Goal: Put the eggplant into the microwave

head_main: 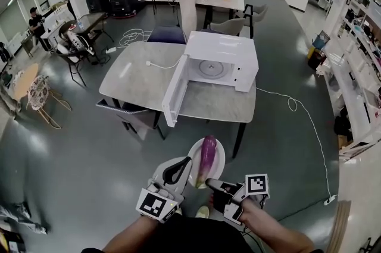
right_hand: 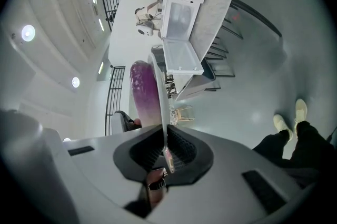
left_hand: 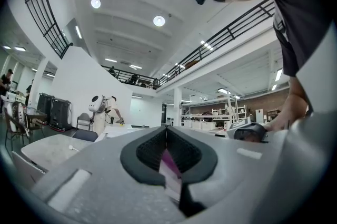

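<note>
A purple eggplant (head_main: 206, 158) lies on a white plate (head_main: 218, 153) held in the air in front of the table. My left gripper (head_main: 186, 169) is shut on the plate's left rim, and my right gripper (head_main: 214, 185) is shut on its near rim. In the left gripper view the left gripper (left_hand: 167, 152) pinches a thin white and purple sliver (left_hand: 169, 175). In the right gripper view the right gripper (right_hand: 166, 146) clamps the plate's rim (right_hand: 161, 91), with the eggplant (right_hand: 143, 91) beside it. The white microwave (head_main: 229, 55) stands on the table, its door (head_main: 177, 90) swung wide open.
The grey table (head_main: 137, 79) has dark chairs (head_main: 134, 118) tucked at its near side. A white cable (head_main: 294, 106) runs across the floor at the right. Shelves (head_main: 357, 67) line the right wall. A person works at a far table (head_main: 229, 0).
</note>
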